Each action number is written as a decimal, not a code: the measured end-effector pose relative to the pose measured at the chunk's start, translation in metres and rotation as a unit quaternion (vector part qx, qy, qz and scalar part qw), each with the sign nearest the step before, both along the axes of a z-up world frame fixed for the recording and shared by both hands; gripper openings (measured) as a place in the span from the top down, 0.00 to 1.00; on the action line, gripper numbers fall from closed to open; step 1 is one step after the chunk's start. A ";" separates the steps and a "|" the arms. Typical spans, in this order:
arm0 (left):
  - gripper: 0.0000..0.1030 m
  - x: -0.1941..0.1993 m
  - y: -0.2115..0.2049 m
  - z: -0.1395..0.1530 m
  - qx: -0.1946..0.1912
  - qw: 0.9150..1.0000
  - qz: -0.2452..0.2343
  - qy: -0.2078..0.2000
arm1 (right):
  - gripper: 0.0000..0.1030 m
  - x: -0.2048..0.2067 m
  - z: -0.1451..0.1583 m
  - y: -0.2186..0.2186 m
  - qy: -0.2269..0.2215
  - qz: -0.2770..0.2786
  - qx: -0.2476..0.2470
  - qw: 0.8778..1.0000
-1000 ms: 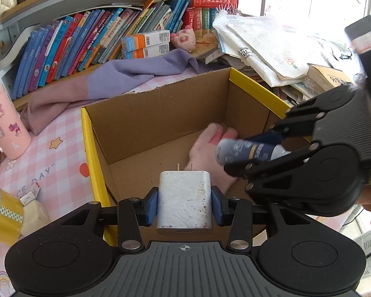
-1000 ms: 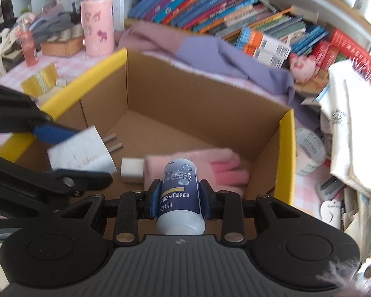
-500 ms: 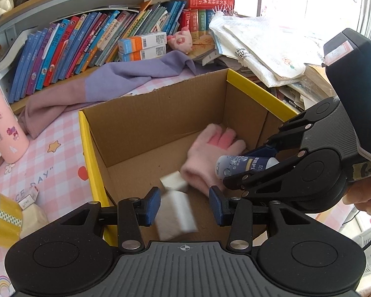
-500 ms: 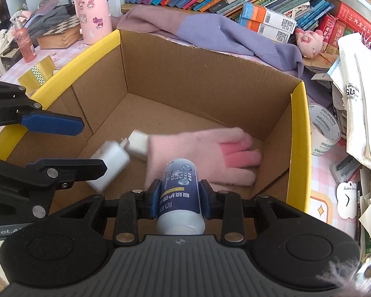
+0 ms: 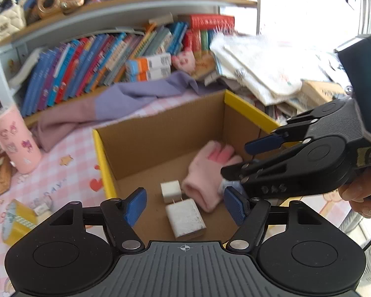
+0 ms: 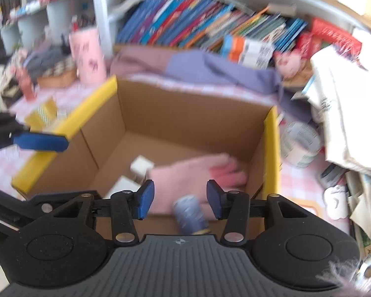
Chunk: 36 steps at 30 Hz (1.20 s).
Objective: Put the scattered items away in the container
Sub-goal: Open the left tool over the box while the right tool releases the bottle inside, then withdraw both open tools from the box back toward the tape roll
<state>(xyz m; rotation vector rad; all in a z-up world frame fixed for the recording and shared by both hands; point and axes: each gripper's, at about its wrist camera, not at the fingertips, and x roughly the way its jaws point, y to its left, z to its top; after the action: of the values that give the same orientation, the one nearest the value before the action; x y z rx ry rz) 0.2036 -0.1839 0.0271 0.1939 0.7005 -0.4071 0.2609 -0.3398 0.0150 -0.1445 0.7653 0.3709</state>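
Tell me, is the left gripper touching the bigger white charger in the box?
Apart. The left wrist view shows the left gripper with jaws opening, blue pads clear of the white charger, which lies on the cardboard box floor below.

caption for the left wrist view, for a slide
Left gripper opening over a cardboard box holding two white chargers and a pink glove.

Pink checked table (image 5: pixel 61 173) with cardboard box (image 5: pixel 160 133), tape roll (image 5: pixel 14 220), pink cup (image 5: pixel 17 138).

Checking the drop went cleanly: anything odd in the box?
The bottle is a blur between the opening right gripper, off both pads, apparently falling. The charger and glove lie flat in the box.
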 end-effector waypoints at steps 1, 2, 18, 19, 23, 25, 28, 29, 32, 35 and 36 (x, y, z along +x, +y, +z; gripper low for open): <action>0.27 -0.003 0.002 0.004 -0.004 1.000 0.004 -0.006 | 0.55 -0.003 0.005 -0.002 -0.010 -0.006 0.006 1.000; 0.26 -0.007 0.004 0.008 -0.008 1.000 0.010 -0.013 | 0.55 -0.007 0.010 -0.003 -0.019 -0.012 0.013 1.000; 0.18 -0.060 0.044 0.043 -0.047 0.995 0.064 -0.063 | 0.50 -0.077 0.045 -0.010 -0.090 -0.075 0.046 0.992; 0.18 -0.064 0.047 0.043 -0.048 0.995 0.066 -0.065 | 0.50 -0.082 0.045 -0.009 -0.091 -0.079 0.046 0.992; 0.17 -0.077 0.058 0.043 -0.046 0.994 0.072 -0.071 | 0.48 -0.099 0.043 -0.005 -0.095 -0.094 0.043 0.990; 0.16 -0.083 0.064 0.041 -0.048 0.993 0.076 -0.071 | 0.48 -0.108 0.042 -0.002 -0.098 -0.106 0.044 0.989; 0.15 -0.091 0.073 0.037 -0.050 0.993 0.082 -0.068 | 0.47 -0.123 0.039 0.005 -0.103 -0.124 0.047 0.986; 0.15 -0.094 0.076 0.036 -0.051 0.993 0.084 -0.067 | 0.46 -0.127 0.038 0.007 -0.104 -0.129 0.047 0.985; 0.15 -0.102 0.084 0.031 -0.052 0.993 0.087 -0.061 | 0.45 -0.142 0.033 0.018 -0.104 -0.138 0.045 0.984; 0.15 -0.108 0.091 0.025 -0.051 0.994 0.087 -0.053 | 0.44 -0.155 0.027 0.029 -0.101 -0.146 0.040 0.983; 0.15 -0.111 0.094 0.023 -0.051 0.994 0.087 -0.051 | 0.44 -0.159 0.025 0.032 -0.098 -0.150 0.040 0.983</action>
<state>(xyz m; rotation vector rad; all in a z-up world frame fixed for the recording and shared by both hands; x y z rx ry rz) 0.0931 -0.0899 0.0504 0.0556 0.5886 -0.2630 0.1024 -0.3079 0.0399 0.0107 0.5662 0.0988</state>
